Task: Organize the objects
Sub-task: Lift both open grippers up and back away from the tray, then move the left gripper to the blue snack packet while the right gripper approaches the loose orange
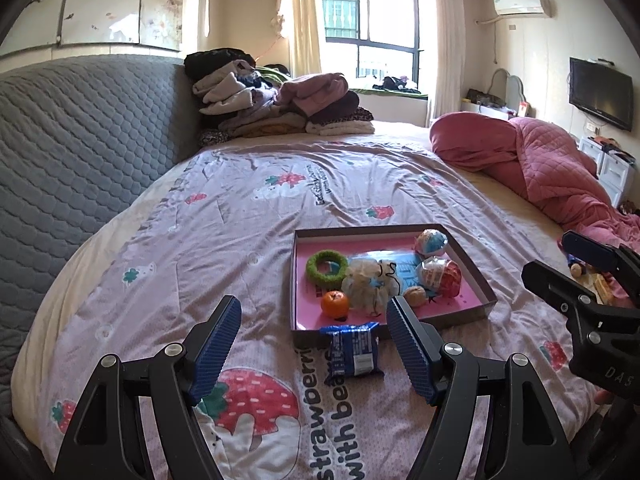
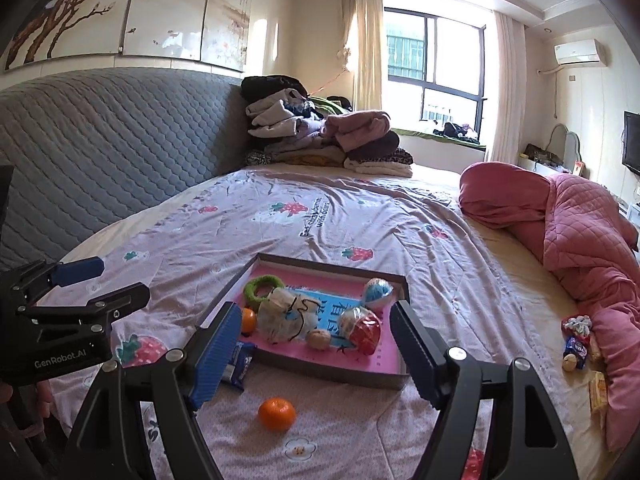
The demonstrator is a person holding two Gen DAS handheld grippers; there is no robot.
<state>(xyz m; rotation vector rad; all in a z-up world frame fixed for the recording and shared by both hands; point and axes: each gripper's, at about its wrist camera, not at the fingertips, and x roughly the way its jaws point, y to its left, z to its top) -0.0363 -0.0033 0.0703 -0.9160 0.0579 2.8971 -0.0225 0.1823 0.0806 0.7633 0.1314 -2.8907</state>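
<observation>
On the bed, nearest the right wrist camera, a loose orange [image 2: 277, 413] lies on the strawberry-print quilt [image 2: 360, 216], just short of the tray and between the spread fingers of the right tongs [image 2: 314, 344]. These tongs stand wide apart and hold nothing. The left tongs [image 1: 314, 340] are likewise wide open and empty, and hang over a blue snack packet [image 1: 352, 350] that rests on the quilt with its far end against the tray's near wall.

Just beyond sits the shallow tray [image 1: 472, 264] with its pink floor. It already carries a green ring [image 1: 327, 267], a second orange [image 1: 335, 303], a pale mesh pouch [image 1: 370, 286], a walnut [image 1: 416, 296], a red-and-white wrapped ball [image 1: 442, 276] and a blue-and-pink ball [image 1: 430, 241]. Off to the right, near the pink blanket [image 2: 580, 232], a small heap of snacks [image 2: 576, 344] waits well apart from the tray. Folded clothes [image 1: 280, 100] are stacked at the far end by the headboard.

The loose orange and the packet look like the next things to go in. The orange is round and the quilt is soft and creased, so a glancing touch could roll it away. The packet is thin and slick; fingers closing on it may pinch quilt along with it, or shove it under the tray wall. With the tray's near end crowded, a careless drop could knock the walnut or the balls about.
</observation>
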